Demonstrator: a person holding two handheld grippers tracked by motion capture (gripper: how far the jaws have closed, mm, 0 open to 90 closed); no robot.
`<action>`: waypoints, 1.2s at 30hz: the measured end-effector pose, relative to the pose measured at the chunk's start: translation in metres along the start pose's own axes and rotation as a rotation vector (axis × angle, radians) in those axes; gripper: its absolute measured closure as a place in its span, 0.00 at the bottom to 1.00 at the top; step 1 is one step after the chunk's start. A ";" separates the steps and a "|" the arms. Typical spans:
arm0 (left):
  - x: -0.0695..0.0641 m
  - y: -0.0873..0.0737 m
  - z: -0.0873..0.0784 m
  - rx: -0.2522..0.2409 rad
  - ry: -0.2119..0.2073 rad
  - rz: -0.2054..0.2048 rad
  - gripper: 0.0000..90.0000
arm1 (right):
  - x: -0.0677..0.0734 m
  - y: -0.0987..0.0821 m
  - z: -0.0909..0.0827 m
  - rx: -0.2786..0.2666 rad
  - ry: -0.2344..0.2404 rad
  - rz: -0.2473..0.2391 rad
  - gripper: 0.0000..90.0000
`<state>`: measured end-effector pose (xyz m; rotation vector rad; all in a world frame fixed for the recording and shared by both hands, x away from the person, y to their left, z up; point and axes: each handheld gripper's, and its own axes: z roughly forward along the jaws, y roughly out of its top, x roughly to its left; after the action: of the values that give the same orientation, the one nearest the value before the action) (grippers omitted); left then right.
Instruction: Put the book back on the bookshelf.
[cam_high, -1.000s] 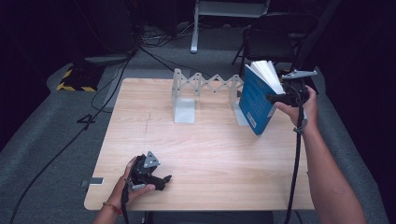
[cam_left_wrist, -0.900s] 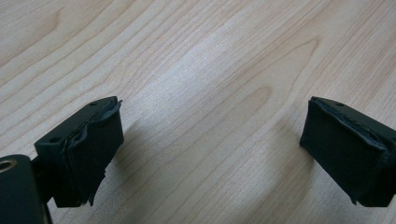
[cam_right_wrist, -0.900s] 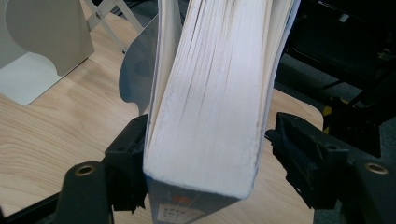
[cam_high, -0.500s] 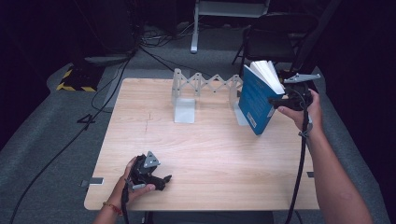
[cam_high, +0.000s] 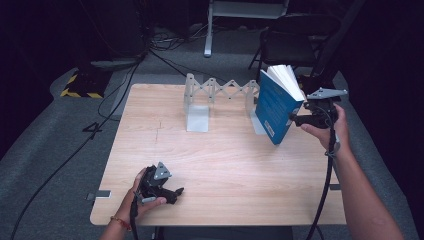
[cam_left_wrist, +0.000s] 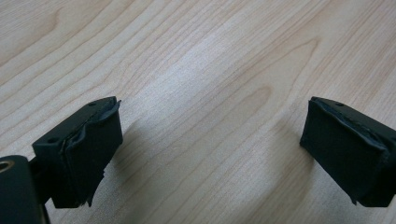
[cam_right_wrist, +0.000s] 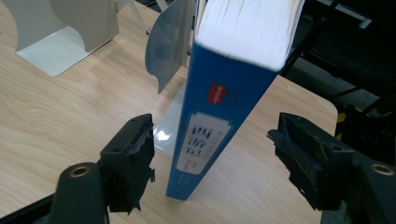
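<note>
The thick blue book (cam_high: 274, 110) stands on end at the far right of the wooden surface (cam_high: 225, 160), tilted, its top leaning away from the right-hand plate of the metal bookend rack (cam_high: 220, 97) beside it. The right gripper (cam_right_wrist: 212, 154) sits spine-on to the book with its fingers (cam_right_wrist: 133, 158) spread wide on either side of the spine, neither pad touching the covers. It looks like a dense paperback: fairly heavy for its footprint, stiff across the spine but with a glossy, somewhat slippery cover and a page block that can fan open. The best hold is probably low to mid height, squeezing both covers just behind the spine, so the pages stay shut. Whether the bottom edge rests flat I cannot quite tell. The left gripper (cam_high: 162, 186) lies near the front edge, fingers wide and empty over bare wood.
</note>
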<state>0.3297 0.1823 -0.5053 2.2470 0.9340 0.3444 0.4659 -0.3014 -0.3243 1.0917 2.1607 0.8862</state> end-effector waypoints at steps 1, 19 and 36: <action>0.000 0.000 0.000 0.000 0.000 0.000 0.06 | 0.000 -0.002 0.000 0.000 0.002 -0.001 0.32; 0.000 0.000 0.000 0.000 0.000 0.000 0.06 | 0.005 -0.058 0.001 0.020 0.039 -0.046 0.32; 0.000 0.000 0.000 0.000 0.000 0.000 0.06 | 0.019 -0.094 0.001 0.045 0.058 -0.120 0.31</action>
<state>0.3298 0.1823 -0.5053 2.2472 0.9338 0.3439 0.4124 -0.3275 -0.3999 0.9564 2.2779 0.8283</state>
